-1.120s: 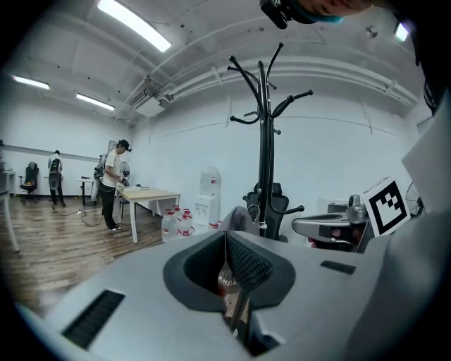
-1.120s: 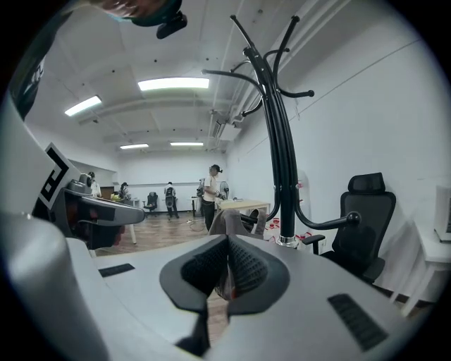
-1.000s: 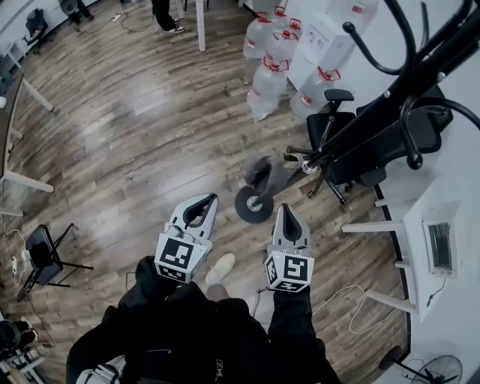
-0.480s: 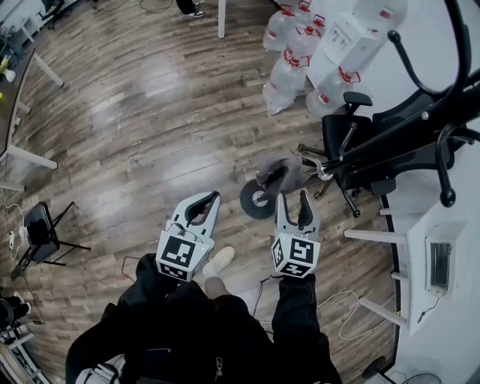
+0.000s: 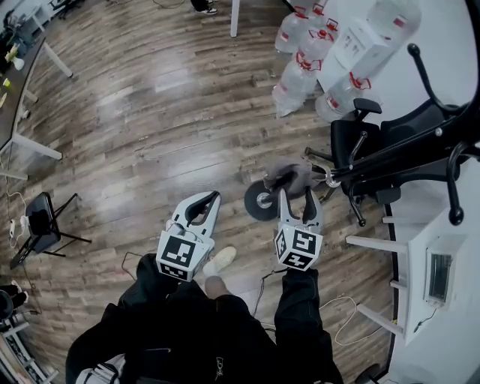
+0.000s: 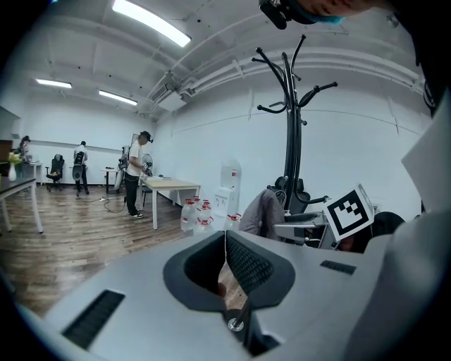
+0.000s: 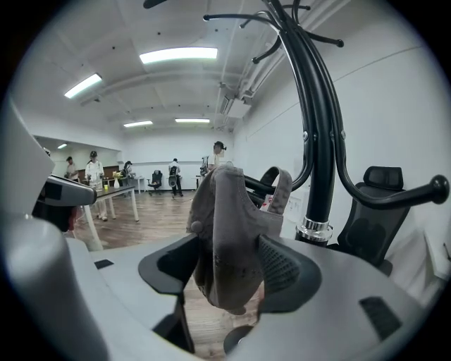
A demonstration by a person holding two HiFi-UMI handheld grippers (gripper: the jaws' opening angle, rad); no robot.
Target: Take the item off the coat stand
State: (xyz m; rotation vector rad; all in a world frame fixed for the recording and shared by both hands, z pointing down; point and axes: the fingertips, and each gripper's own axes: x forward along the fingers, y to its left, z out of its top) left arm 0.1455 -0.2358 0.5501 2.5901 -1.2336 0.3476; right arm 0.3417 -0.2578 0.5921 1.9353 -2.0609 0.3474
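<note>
The grey cap [image 7: 232, 233] is hanging from a low hook of the black coat stand [image 7: 320, 141], above the stand's round base [image 5: 259, 201]. The right gripper [image 5: 296, 193] is reaching toward the stand. Its jaws have just been opening and are now standing spread wide, with the cap hanging down between them. The right-hand pad [image 7: 285, 271] is lying just beside the fabric, but no squeeze on the cap is showing. The left gripper [image 5: 212, 198] is hovering over the wooden floor [image 5: 150, 112], apart from the stand. Its jaws are pressed together with nothing between them.

Against the white wall, a cluster of clear water jugs [image 5: 300, 75] with red caps is standing on the floor. Whether they are holding water cannot be told. Beside them, a white water dispenser [image 5: 360, 41] is carrying an upturned bottle [image 5: 390, 19] on top. Its fill level cannot be told either. A black office chair [image 5: 360, 142] is standing just behind the stand's pole.
</note>
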